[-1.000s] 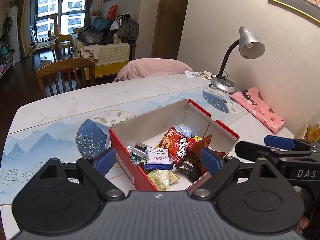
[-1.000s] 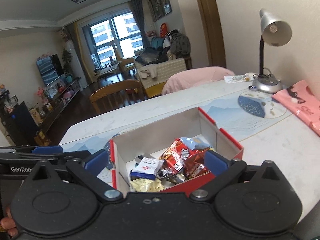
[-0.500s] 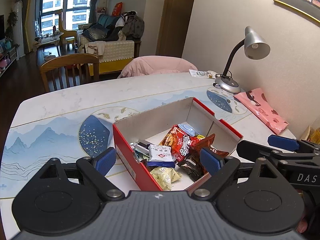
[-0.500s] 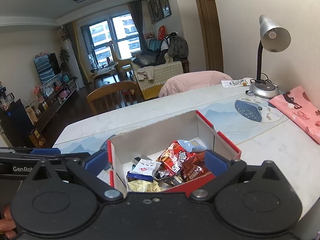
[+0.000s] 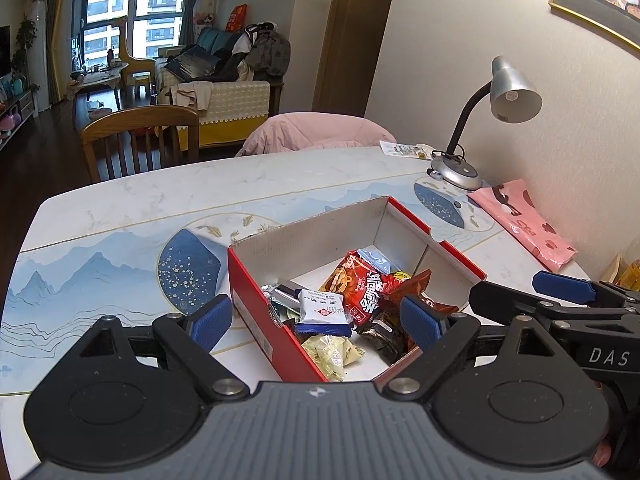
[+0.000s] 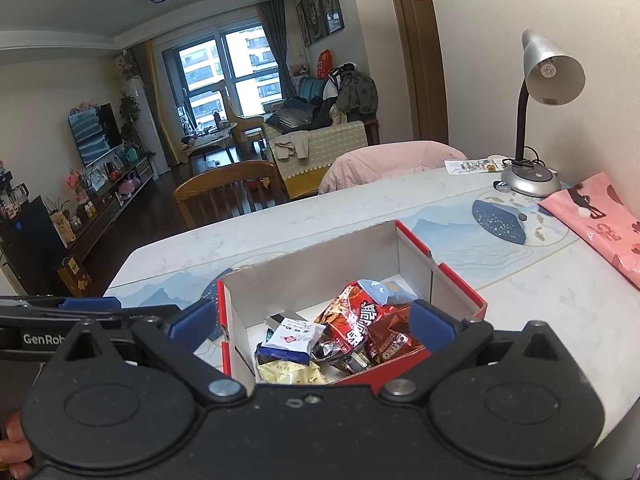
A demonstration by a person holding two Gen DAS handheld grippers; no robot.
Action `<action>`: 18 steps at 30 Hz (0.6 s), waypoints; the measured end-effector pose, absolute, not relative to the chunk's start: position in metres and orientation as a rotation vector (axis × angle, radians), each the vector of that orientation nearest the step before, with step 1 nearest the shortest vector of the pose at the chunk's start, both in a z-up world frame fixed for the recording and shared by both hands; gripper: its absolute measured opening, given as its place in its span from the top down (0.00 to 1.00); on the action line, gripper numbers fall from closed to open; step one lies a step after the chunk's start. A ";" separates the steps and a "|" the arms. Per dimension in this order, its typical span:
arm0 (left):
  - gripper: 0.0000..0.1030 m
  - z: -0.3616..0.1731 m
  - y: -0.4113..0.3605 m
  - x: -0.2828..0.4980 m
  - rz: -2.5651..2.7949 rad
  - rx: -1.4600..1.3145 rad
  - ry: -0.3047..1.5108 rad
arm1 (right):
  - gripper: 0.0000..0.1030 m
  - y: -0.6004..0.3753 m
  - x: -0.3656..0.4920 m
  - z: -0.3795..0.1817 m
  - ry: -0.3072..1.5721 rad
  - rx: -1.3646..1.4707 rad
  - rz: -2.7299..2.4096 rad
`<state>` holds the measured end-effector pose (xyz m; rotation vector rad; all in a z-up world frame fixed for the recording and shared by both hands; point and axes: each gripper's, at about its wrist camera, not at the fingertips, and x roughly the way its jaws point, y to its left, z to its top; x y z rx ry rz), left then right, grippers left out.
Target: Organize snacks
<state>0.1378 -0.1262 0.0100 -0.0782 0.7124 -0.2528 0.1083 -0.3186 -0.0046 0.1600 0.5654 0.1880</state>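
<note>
Two grippers hang side by side over the near end of a red cardboard box (image 5: 256,312) that sits on the bench (image 5: 120,208). The left gripper (image 5: 316,322) has its blue-padded fingers (image 5: 211,320) spread wide and empty; one pad sits outside the box's left wall, the other over the snacks inside. The right gripper (image 6: 312,322) is likewise spread wide with nothing between its fingers, one pad left of the box, the other above its right-hand contents.

Straight ahead of both grippers, in the near part of the box, lies a loose heap of snacks. A white-and-blue packet (image 5: 322,310) lies toward the left, with a pale yellow-green packet (image 5: 332,354) just nearer than it. A large red packet with white lettering (image 5: 360,286) slopes up toward the middle, a light blue packet (image 5: 376,260) peeking out beyond it. A dark brown-red wrapper (image 6: 390,340) rests against the red packet on the right, by the right wall. The far part of the box shows bare white floor.

Farther ahead and to the right, a silver desk lamp (image 5: 514,92) stands on the bench near the wall, with a pink printed bag (image 5: 524,224) lying nearer than it. Beyond the far edge of the bench stand a wooden chair (image 5: 140,136) and a chair draped in pink fabric (image 5: 316,132).
</note>
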 end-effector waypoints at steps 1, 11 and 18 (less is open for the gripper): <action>0.11 0.010 -0.126 0.138 -0.252 -0.079 0.711 | 0.00 -0.318 0.108 -0.005 0.566 0.160 0.188; 0.11 0.012 -0.127 0.139 -0.250 -0.085 0.715 | 0.00 -0.317 0.110 -0.005 0.566 0.161 0.178; 0.11 0.009 -0.128 0.141 -0.260 -0.095 0.734 | 0.00 -0.317 0.109 -0.005 0.570 0.162 0.175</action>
